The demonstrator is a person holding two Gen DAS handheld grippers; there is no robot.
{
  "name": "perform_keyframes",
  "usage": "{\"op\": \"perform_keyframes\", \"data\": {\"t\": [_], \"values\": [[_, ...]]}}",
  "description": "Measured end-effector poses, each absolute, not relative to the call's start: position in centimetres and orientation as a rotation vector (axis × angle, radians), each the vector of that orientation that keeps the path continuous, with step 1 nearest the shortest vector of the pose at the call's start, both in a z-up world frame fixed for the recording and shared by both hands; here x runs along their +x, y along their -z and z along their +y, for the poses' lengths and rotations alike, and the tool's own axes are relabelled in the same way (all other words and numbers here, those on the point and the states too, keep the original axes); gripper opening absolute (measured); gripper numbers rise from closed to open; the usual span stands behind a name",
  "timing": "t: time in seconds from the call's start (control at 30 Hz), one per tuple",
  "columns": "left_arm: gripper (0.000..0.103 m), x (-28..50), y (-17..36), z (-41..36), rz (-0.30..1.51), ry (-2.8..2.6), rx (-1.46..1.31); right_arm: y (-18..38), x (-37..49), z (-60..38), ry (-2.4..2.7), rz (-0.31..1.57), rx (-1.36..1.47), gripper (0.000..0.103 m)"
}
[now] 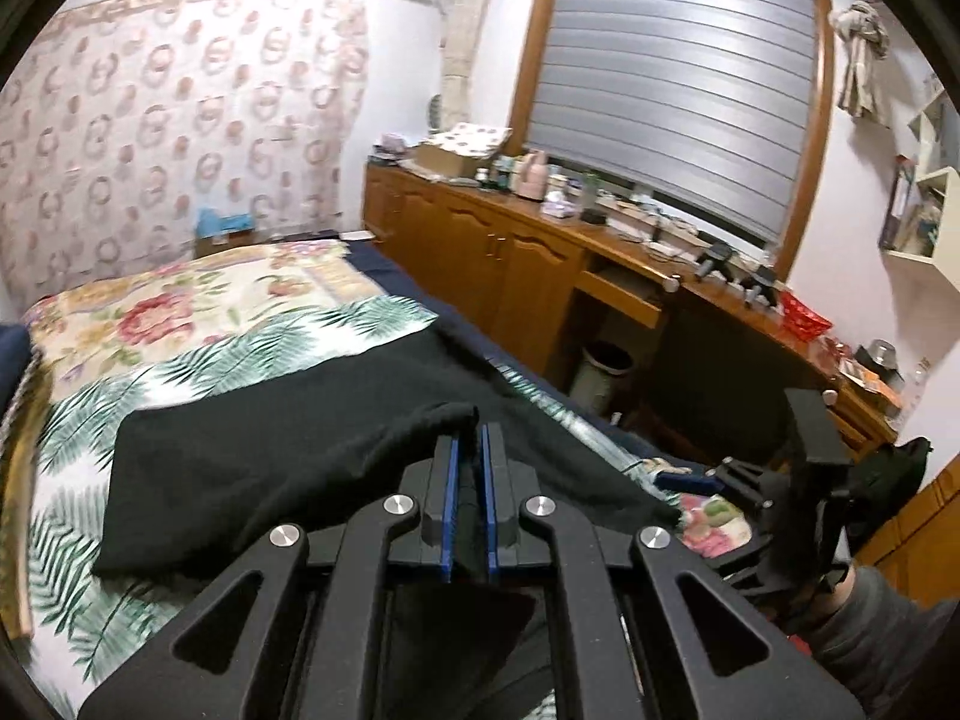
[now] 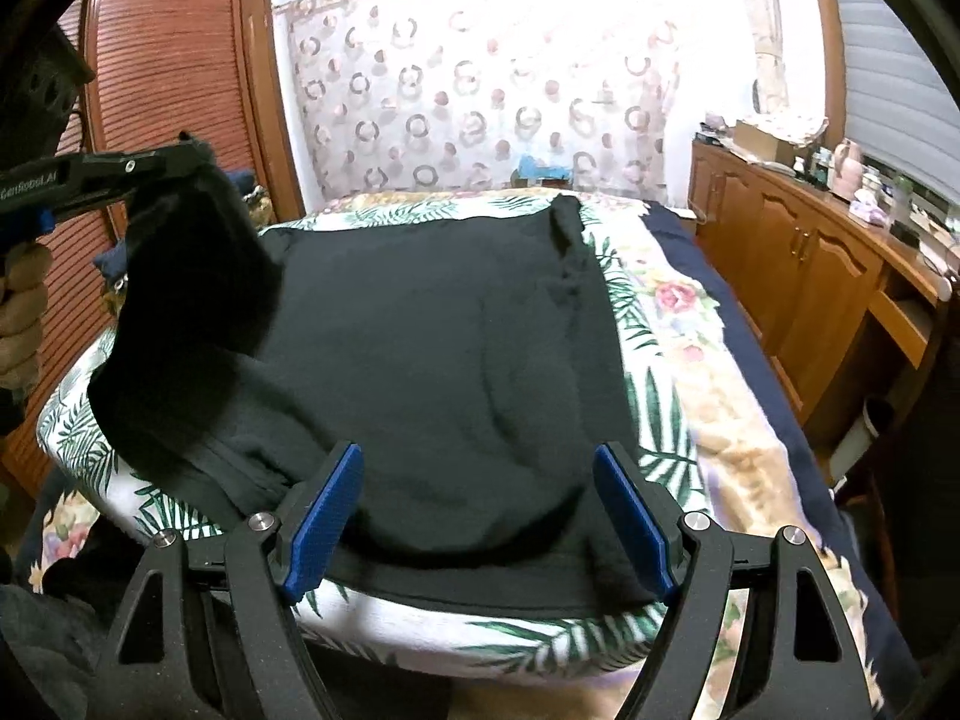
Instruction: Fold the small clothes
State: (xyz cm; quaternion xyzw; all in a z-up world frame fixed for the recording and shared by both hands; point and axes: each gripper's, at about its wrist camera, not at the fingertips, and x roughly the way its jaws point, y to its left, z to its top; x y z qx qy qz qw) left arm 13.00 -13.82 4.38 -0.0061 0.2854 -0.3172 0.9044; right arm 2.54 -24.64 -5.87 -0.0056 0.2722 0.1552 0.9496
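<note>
Gripping a fold of a black knit garment (image 2: 432, 348), the left tool (image 1: 470, 429) had its blue pads drawn narrowly together on the dark cloth, which rose in a peak between them in the left wrist view. In the right wrist view that same tool (image 2: 180, 159) was seen high at the left side of the bed, a bare hand (image 2: 21, 306) around its handle, with one part of the garment hanging lifted and draped from its tip. The rest of the garment lay spread flat across the middle of a white cloth printed with green palm leaves (image 2: 654, 396), its near hem running along the near edge of the bed (image 2: 744, 462). The right tool (image 2: 480, 480) stood with its jaws wide, its two blue pads (image 2: 327, 516) set well apart above that near hem; whether they touched the fabric could not be told, and nothing was clamped between them. A floral blanket (image 1: 198, 300) covered the bed toward its far end and right edge, over a dark blue sheet. A wooden cabinet run (image 1: 480, 252) crowded with small items lined the wall beyond the bed's right edge, beneath a window with a grey blind (image 1: 672, 84). A patterned curtain (image 2: 480, 90) hung behind the far end of the bed.
</note>
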Motion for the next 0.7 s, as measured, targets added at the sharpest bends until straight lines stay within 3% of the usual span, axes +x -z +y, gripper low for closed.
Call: {"op": "perform_keyframes", "data": {"t": [0.3,0.6,0.63,0.7], "values": [[0.008,13.5,-7.1,-19.9,0.598,0.796,0.009,5.9,1.0,-25.3,-0.281,0.533,0.027,0.081],[0.009,14.2,-5.4,-21.5,0.654,0.781,0.068,6.4,0.3,-25.4,-0.268,0.541,0.049,0.081],[0.013,14.1,-5.3,-21.2,0.650,0.764,0.079,6.4,0.5,-25.4,-0.267,0.543,0.048,0.081],[0.031,13.9,-5.2,-20.3,0.640,0.749,0.076,6.2,0.7,-25.6,-0.265,0.544,0.053,0.081]]}}
